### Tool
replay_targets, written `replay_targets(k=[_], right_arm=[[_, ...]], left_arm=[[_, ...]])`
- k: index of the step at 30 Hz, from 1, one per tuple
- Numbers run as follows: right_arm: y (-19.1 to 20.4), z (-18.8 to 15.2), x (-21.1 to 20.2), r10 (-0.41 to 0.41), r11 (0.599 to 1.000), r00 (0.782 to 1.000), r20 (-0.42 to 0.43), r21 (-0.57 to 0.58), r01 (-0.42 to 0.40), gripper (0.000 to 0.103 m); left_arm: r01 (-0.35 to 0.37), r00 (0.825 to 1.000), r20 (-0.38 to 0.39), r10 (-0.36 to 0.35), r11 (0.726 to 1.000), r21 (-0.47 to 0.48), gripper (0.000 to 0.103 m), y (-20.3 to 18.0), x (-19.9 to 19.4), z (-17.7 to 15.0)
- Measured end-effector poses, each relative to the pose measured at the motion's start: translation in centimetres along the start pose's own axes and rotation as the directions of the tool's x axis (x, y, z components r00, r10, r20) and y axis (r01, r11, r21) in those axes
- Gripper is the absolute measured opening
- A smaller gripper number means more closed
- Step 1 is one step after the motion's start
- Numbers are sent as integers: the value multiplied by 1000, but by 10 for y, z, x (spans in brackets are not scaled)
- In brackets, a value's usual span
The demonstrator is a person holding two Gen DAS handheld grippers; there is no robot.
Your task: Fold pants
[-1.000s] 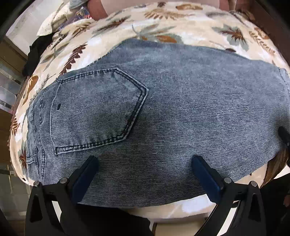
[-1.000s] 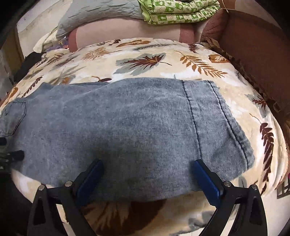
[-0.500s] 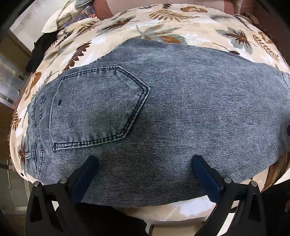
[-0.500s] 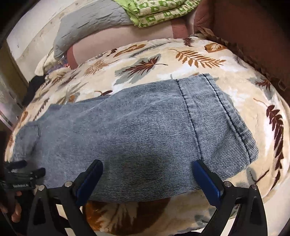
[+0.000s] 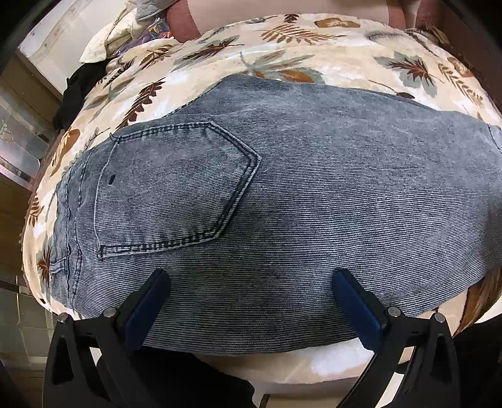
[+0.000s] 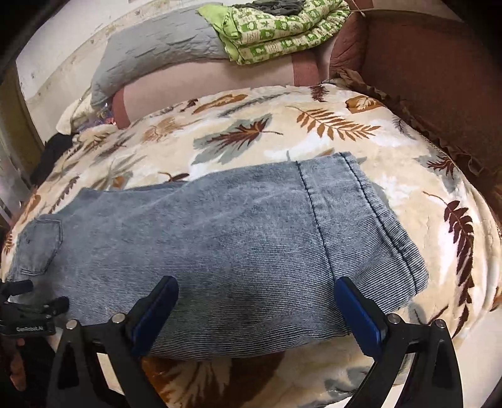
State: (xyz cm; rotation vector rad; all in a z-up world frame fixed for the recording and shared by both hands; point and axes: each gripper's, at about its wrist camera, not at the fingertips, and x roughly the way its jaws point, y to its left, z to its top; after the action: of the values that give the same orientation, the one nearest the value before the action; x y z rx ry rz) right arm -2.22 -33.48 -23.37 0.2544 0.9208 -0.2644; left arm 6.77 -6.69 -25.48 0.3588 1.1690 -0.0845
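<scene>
Blue denim pants [image 5: 313,194] lie folded flat on a leaf-print blanket [image 5: 282,53]. A back pocket [image 5: 169,188] faces up at their left, waistband end. The right wrist view shows the same pants [image 6: 219,238] with stitched hems [image 6: 376,219] at the right end. My left gripper [image 5: 251,301] hovers open over the near edge below the pocket, holding nothing. My right gripper [image 6: 255,309] is open over the near edge by the hems. The left gripper [image 6: 28,314] shows at the far left of the right wrist view, and I cannot tell there how its jaws stand.
The blanket [image 6: 282,131] covers a bed. At the back lie a grey pillow [image 6: 157,53] and a folded green patterned cloth [image 6: 276,28]. A brown upholstered wall [image 6: 423,72] rises at the right. Dark clothing [image 5: 78,88] lies at the far left edge.
Both grippers have pulled back and risen slightly from the pants; more blanket and bedding shows behind. The pants have not moved. Both stay open.
</scene>
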Motion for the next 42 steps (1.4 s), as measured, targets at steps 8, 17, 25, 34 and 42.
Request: replay_targets(k=[8,17,25,34,42], right_arm=[[21,-8,20,-112,988,992,-52,-114,105,101],[19,-8,23,-114,987,992,-51,-122,107,102],[23,-10,21,-119,985,992,-51,-133,112,102],[24,-11,21,-128,982,991,-36,-142,121,103],[24,-12,21,-127,981,991,-29,-148,122,103]], left_arm=[[17,998,61,-17,1000,-5,103,3,3,-5],[27,992,123,-24,999,-24,103,1,-1,-14],[33,991,128,-29,999,-29,103,3,0,-13],[40,990,136,-35,999,-32,103,4,0,-14],[42,988,150,-37,999,-33,103,4,-1,-16]])
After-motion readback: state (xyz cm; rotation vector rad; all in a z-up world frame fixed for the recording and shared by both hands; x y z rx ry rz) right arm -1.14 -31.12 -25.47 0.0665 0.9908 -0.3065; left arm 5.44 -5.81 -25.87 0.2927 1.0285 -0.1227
